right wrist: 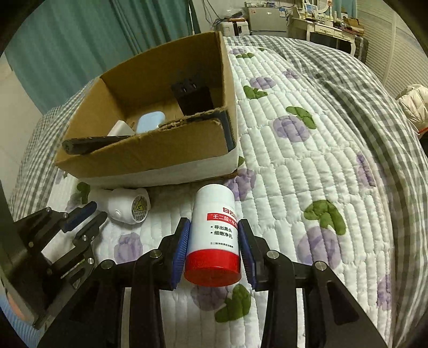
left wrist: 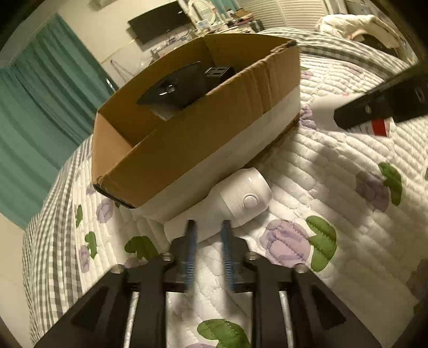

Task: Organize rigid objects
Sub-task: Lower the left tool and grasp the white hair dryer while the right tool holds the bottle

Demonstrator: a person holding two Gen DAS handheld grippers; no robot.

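A cardboard box (left wrist: 198, 139) stands on the quilted bed and also shows in the right wrist view (right wrist: 149, 155); it holds a black stand, a black plug (right wrist: 192, 97), a light blue case (right wrist: 149, 120) and a white piece. A white plastic device (left wrist: 235, 200) lies against the box's front side, also seen from the right (right wrist: 128, 204). My left gripper (left wrist: 207, 226) is open, its fingertips just short of the device. My right gripper (right wrist: 214, 235) is shut on a white bottle with a red cap (right wrist: 214, 241), lying on the quilt.
The floral quilt (right wrist: 307, 160) spreads to the right of the box. Green curtains (left wrist: 32, 107) hang at the left. A desk and a cabinet (right wrist: 321, 24) stand beyond the bed. A cream jacket (right wrist: 414, 104) lies at the far right.
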